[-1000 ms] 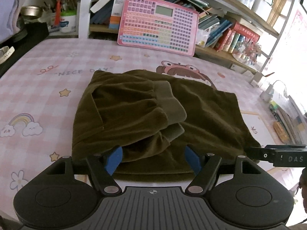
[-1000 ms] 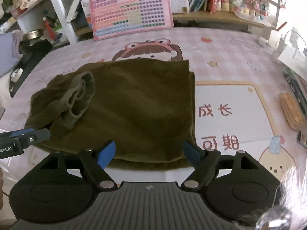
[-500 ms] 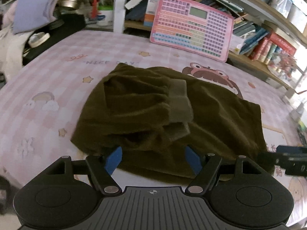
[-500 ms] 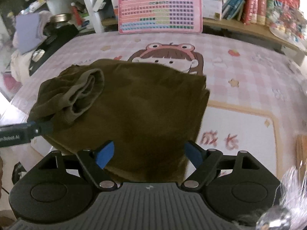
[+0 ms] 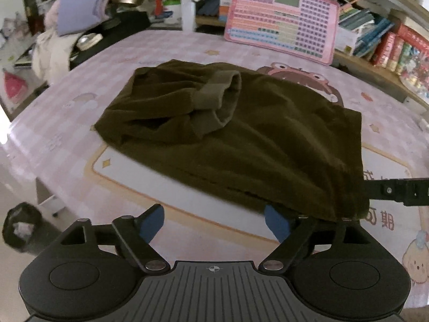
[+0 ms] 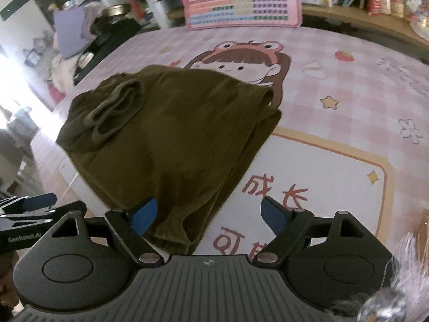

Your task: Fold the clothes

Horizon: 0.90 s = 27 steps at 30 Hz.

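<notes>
Both of my grippers have pulled back and swung to the left since a second ago, so the near edge of the table mat now shows bare in front of my left gripper. It is spread wide and holds nothing, though its right finger touches the near corner of the green top. My right gripper is spread wide too, and a corner of the top lies loose between its fingers. The top lies on the pink mat, folded into a thick block with its sleeve cuffs tucked on top. It looks soft, floppy and light, so it will sag when lifted. I think the doubled near edge is the best place to pinch.
</notes>
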Tool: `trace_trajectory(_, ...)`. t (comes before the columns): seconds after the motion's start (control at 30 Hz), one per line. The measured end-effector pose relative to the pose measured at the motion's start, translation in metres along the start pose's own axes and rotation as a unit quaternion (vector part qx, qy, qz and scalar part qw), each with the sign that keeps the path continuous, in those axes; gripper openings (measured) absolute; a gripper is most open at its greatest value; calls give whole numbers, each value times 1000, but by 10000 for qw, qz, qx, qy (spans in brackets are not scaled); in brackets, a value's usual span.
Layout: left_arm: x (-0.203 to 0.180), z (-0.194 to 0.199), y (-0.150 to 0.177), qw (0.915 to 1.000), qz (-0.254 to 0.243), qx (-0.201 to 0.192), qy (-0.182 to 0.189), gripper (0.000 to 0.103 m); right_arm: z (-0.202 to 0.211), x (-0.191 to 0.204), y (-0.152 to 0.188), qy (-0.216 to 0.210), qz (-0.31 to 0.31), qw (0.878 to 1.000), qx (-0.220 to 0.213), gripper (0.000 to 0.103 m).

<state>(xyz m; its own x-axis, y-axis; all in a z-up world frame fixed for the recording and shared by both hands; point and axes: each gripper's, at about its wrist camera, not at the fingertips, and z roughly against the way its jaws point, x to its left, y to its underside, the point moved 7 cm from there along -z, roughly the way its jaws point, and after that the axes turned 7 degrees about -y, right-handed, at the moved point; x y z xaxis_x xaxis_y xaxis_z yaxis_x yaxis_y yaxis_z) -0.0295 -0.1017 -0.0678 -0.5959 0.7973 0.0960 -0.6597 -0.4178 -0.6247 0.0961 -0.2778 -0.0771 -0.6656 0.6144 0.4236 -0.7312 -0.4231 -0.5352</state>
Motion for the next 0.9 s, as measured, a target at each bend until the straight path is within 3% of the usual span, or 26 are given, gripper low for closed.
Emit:
trace_trajectory(0.2,-9,13,-1,9992,9,-293,-268,87,0,-18,-2,-512,-612,9968,94,76)
trace_trajectory(0.27,-15,14,-4,9989,-157,-322,-311,87,-4,-26,-3,-680,-1008,9924,180,62)
trace_trajectory(0.37,-22,17,-8,9979,-365,-442,-294,87,-11,-37,-5,-927,-1684,9812,181,49)
trace_trajectory(0.57,-44,19,-10,9947,-761,-684,-75,87,-30,-51,-11,-1347,-2900,9473,216,26)
trace_trajectory(0.6,-48,20,-9,9933,-895,-725,-73,87,-34,-54,-11,-1343,-3058,9422,250,14)
trace_trajectory(0.77,-74,23,-2,9802,-1787,-848,68,87,-28,-55,-19,-1517,-3117,9379,140,11)
trace_trajectory(0.9,-93,17,7,9605,-2643,-871,15,87,-22,-50,-30,-1727,-3070,9359,31,11)
